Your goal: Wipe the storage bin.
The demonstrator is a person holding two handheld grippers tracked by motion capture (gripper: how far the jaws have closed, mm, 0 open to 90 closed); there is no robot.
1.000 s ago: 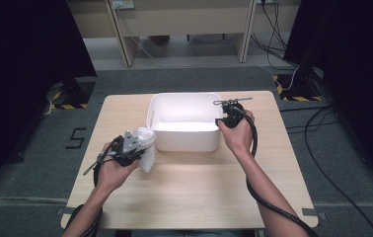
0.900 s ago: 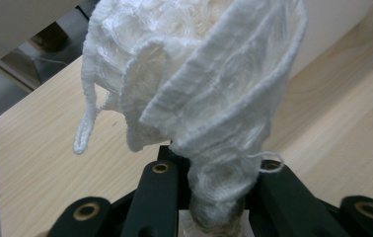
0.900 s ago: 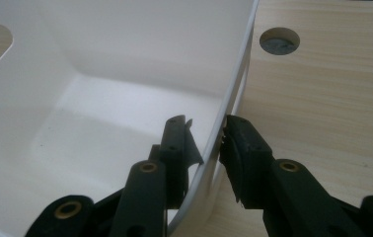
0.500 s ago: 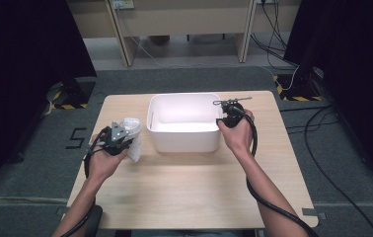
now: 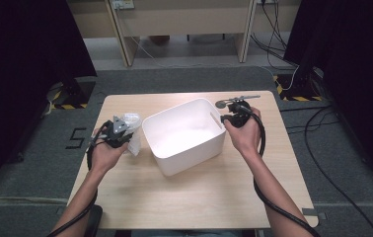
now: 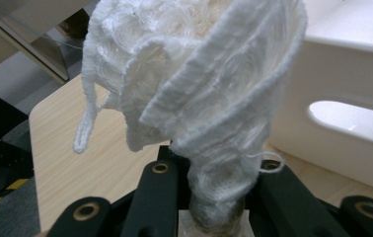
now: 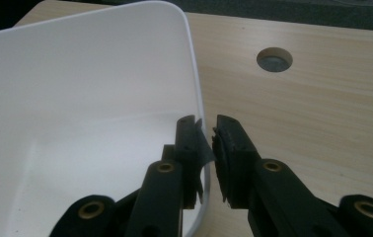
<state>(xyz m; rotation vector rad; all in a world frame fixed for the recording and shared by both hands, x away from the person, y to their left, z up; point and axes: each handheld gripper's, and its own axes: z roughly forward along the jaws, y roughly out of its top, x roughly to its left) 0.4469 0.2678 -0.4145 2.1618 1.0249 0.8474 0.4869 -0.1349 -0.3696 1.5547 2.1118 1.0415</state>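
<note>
Just one white bin (image 5: pixel 184 136), right claw (image 7: pixel 208 143) closing on its rim, left claw (image 6: pixel 214 197) clamping one knitted cloth (image 6: pixel 194 79).

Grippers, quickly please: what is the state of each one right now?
Left gripper: closed on the white knitted cloth.
Right gripper: jaws have just been closing, now clamped on the rim of the white bin.

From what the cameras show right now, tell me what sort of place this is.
Probably a lab or recording workspace: a wooden table ringed by black curtains, loose cables on grey carpet, hazard-striped stand bases.
</note>
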